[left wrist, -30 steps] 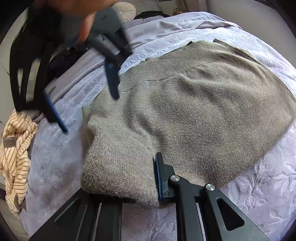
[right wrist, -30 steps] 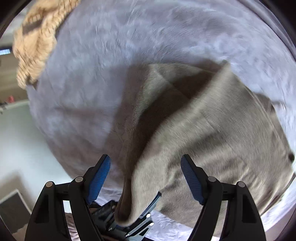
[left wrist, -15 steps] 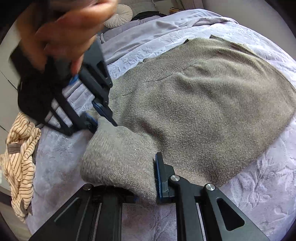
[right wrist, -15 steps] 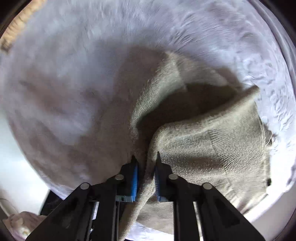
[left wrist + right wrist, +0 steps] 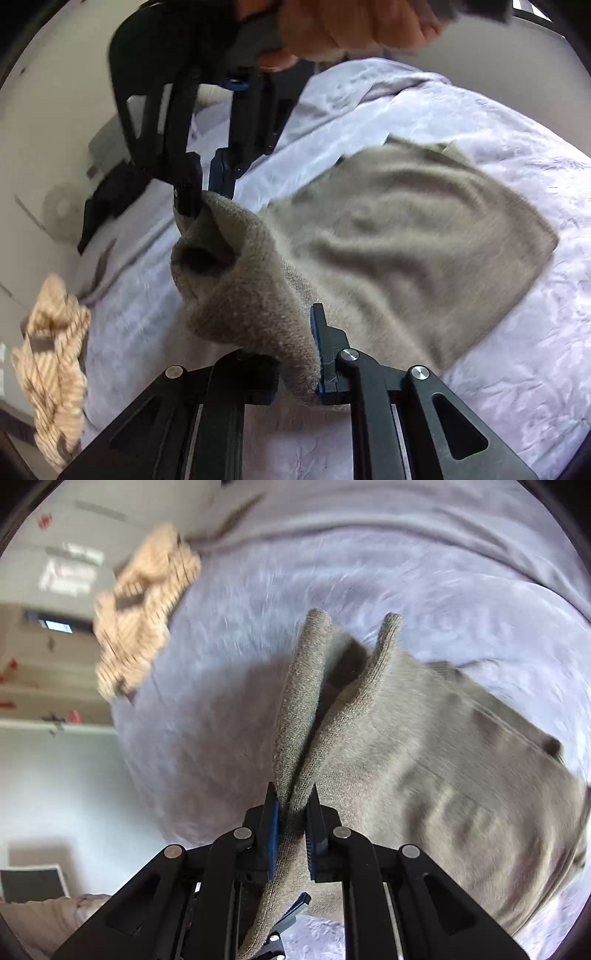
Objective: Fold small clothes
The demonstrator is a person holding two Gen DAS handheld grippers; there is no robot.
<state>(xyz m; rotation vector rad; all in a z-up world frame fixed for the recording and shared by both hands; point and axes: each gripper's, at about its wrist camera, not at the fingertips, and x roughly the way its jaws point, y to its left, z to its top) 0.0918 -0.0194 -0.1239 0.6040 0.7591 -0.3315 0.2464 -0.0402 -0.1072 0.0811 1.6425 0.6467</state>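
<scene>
Both grippers pinch the sweater edge, lifting it off the bed: left gripper at 6 o'clock, right gripper at 10. A striped garment lies at 8.

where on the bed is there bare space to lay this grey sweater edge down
Bare lavender quilted bedspread lies open right of the grey-brown knit sweater, and another strip runs between the lifted edge and the striped tan garment. It is crowded at that edge, where the left gripper and right gripper both clamp the knit.
</scene>
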